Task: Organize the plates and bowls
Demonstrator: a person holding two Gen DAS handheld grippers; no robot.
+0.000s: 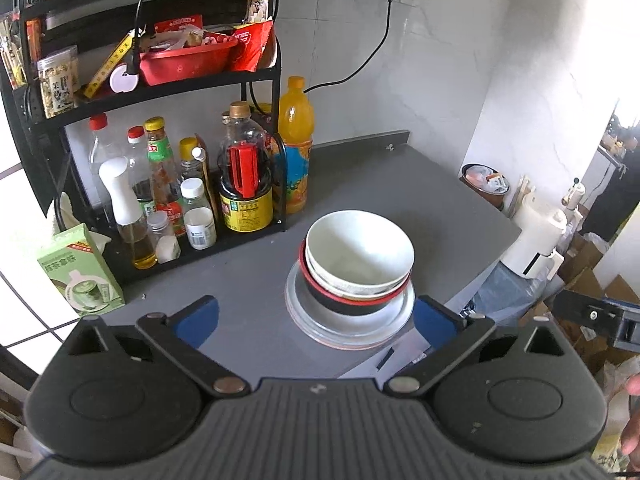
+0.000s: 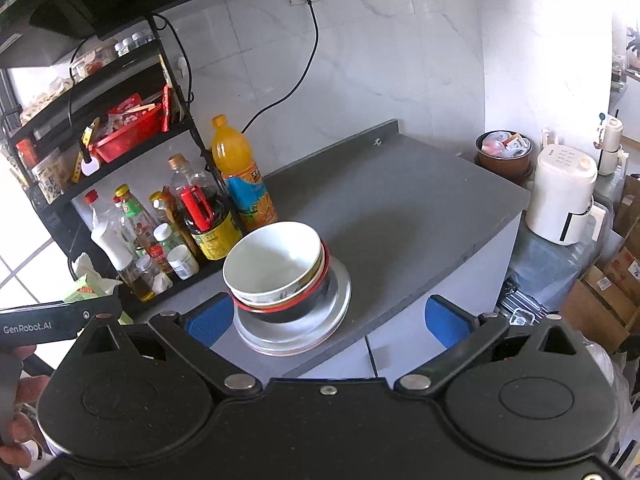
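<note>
Here is the stack, sitting near the front edge of the grey bench (image 1: 380, 184): a white bowl (image 1: 360, 250) nested on top of another pale bowl, both inside a black bowl with a red rim (image 1: 352, 303), all resting on a pile of pale plates (image 1: 348, 326).

In the left wrist view the stack lies at centre frame, just ahead of the left hand-held gripper (image 1: 316, 316), between its two blue-padded fingers (image 1: 200, 318). The jaws stand wide apart, holding nothing, the right-hand pad close beside the plates' rim.

The right hand-held gripper (image 2: 328, 320) is spread wide too, and empty. From its view the stack sits left of centre, near its left blue pad (image 2: 210, 318), while the other pad hangs out past the bench edge.

Both grippers point forward and slightly down at the bench. Fingers of a hand (image 2: 16, 420) show at lower left of the right view. A rack of bottles (image 1: 168, 184) stands at left, an orange juice bottle (image 1: 295, 140) beside it.
</note>
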